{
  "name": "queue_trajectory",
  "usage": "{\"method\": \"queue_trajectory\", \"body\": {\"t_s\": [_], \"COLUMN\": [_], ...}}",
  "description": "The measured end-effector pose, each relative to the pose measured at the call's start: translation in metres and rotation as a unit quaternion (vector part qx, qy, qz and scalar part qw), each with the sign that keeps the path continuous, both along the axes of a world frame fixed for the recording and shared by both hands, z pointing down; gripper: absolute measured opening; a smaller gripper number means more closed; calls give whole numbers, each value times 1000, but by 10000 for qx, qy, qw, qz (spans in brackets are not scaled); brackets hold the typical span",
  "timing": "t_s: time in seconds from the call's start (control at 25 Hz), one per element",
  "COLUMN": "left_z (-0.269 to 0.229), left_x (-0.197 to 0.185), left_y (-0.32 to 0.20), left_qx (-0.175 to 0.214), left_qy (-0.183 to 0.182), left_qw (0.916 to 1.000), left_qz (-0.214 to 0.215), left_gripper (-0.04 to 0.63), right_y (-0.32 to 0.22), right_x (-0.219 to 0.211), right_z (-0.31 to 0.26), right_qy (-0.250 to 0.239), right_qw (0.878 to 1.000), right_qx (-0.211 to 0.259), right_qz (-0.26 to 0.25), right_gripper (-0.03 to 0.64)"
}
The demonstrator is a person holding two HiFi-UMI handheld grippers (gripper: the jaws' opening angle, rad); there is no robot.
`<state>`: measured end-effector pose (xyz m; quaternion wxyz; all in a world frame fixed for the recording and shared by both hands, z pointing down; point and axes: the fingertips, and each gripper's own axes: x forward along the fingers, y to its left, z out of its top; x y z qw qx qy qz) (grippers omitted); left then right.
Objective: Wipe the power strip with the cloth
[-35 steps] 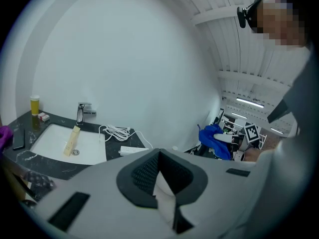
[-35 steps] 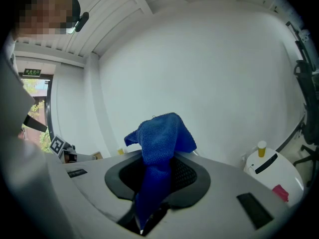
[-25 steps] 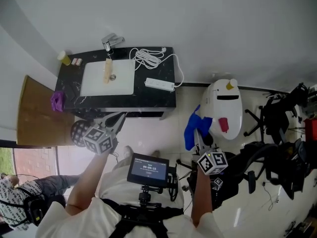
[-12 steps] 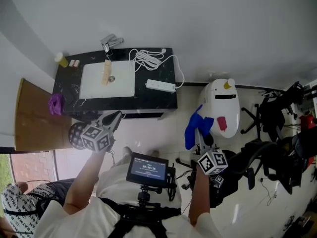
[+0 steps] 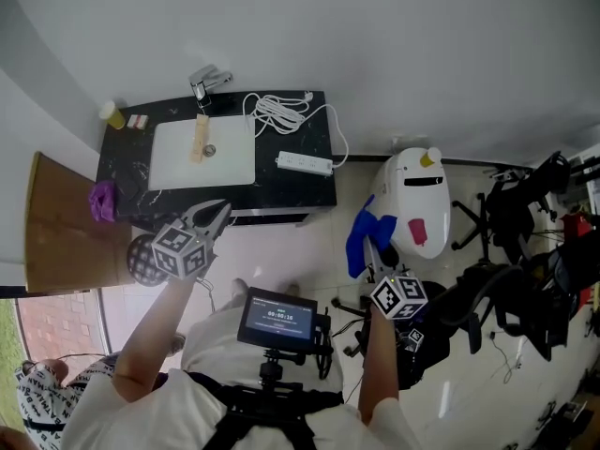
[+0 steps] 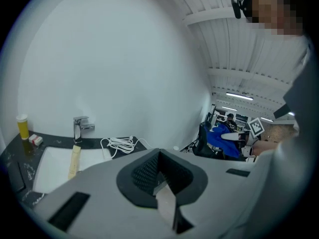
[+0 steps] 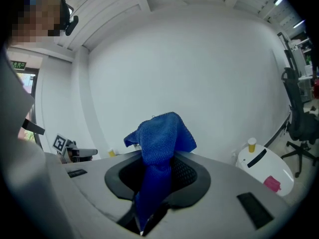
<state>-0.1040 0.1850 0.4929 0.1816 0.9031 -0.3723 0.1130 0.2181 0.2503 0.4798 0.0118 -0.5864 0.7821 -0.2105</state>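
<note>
A white wall backs a black stone-look table standing on pale glossy floor tiles, with office chairs crowded at the right. Compared with a second ago, the left tool sits a touch higher and further left in the head view. The table has slid slightly left in that view, and the person at the lower left corner has sunk towards the edge. The right tool and its load have barely shifted.

The white power strip lies flat on the right half of the table, just right of the sink, with its cord coiled behind it near the wall. Both tools hang over the floor in front of the table, well apart from the strip.

The right tool is clamped on the blue cloth, which bunches up above the jaws. In the head view the cloth hangs beside a white rounded machine with a yellow cap. The left tool has its jaws drawn together with nothing between them.

The white sink holds a pale tan bar lying from the faucet down into the basin. A yellow bottle stands at the table's back left corner, and a purple rag lies at its left front edge.
</note>
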Motion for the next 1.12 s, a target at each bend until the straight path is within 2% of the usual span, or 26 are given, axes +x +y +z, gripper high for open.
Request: {"method": "queue_trajectory", "body": {"t_s": [0.16,0.36,0.68,1.12], "left_z": [-23,-28,-25,-10], "left_x": [14,33,36,30], "left_y": [-21,-30,-23,-13], "left_qx": [215,97,76,-106], "left_qy": [-50,11,134,144], "left_qw": [9992,9984,9981,9983], "left_qz": [320,565,595,549], "left_gripper": [2,2,2,2], "right_y": [-15,-30,-23,-5], "right_x": [-11,-23,-38,-31], "right_z": [-2,2,4,13], "right_qy": [142,224,908,866], "right_qw": [9998,9991,9949,9953], "right_qx": [-60,-251,-101,-174], "right_qz": [-109,-244,-438,-385], "right_gripper": [100,101,98,98]}}
